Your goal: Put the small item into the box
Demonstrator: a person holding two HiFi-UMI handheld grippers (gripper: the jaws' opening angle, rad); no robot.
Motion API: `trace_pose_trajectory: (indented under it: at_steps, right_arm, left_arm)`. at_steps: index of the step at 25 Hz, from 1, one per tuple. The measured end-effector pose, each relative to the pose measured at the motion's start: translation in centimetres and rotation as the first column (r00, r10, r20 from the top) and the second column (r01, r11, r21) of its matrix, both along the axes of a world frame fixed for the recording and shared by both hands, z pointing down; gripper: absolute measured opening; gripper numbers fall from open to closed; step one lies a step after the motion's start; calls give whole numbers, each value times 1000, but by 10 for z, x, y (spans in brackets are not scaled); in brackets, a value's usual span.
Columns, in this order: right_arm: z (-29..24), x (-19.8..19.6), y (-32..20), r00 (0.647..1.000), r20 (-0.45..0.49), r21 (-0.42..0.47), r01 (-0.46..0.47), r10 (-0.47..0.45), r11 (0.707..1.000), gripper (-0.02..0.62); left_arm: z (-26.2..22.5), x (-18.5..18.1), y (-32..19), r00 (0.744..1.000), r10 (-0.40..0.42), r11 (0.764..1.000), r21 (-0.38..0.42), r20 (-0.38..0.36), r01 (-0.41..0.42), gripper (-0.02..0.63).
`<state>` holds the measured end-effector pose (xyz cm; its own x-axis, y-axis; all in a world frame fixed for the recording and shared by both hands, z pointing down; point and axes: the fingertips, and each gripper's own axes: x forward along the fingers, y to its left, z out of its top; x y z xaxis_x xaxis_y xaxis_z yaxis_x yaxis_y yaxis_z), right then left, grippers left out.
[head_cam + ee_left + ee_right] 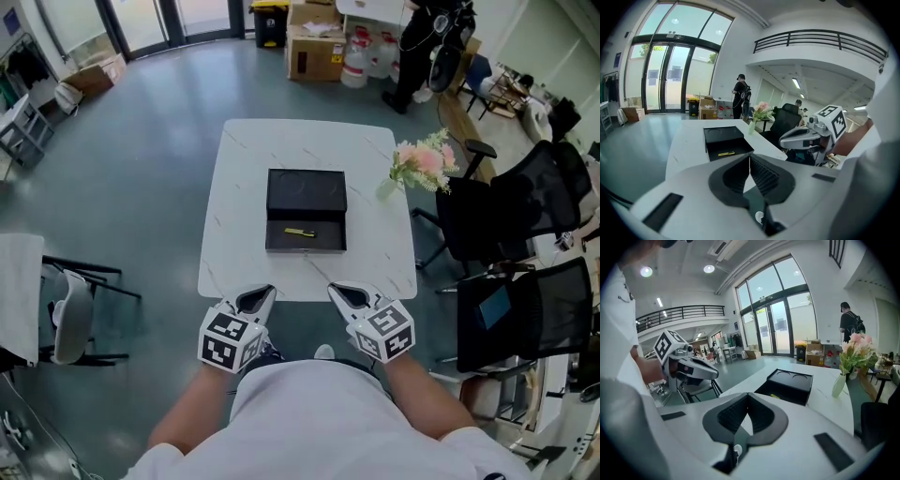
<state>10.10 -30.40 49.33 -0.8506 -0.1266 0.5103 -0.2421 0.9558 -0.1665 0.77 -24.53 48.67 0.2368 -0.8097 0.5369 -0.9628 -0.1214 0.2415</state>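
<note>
A black box (306, 246) lies open in the middle of the white table (244, 169), its lid (307, 191) folded back on the far side. A small yellow item (300, 232) lies inside the box's near tray; it also shows in the left gripper view as a yellow item (726, 153) and in the right gripper view as a yellow item (775, 396). My left gripper (266, 292) and right gripper (336, 290) hover at the table's near edge, short of the box. Both are shut with nothing between the jaws.
A vase of pink flowers (424, 161) stands at the table's right edge. Black office chairs (506, 211) crowd the right side, and another chair (70, 314) is at the left. Cardboard boxes (314, 42) and a standing person (422, 47) are beyond the table.
</note>
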Motion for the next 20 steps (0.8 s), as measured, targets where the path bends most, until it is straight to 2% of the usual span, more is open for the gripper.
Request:
trace_pose_trajectory:
  at_steps: [6, 10, 16, 20]
  right_arm:
    - [3, 50, 2, 999, 37, -33, 13, -12, 999, 15]
    - [3, 71, 6, 998, 56, -45, 27, -24, 999, 15]
    - [4, 86, 14, 997, 69, -50, 48, -45, 998, 15]
    - [1, 89, 20, 997, 75, -55, 34, -30, 998, 15]
  left_arm:
    - [-1, 52, 7, 1000, -21, 1000, 0, 18, 21, 17]
    - [-4, 73, 13, 998, -54, 999, 1, 26, 54, 17]
    - [-9, 84, 24, 994, -97, 995, 14, 39, 97, 17]
    - [-6, 83, 30, 996, -80, 997, -15, 32, 81, 17]
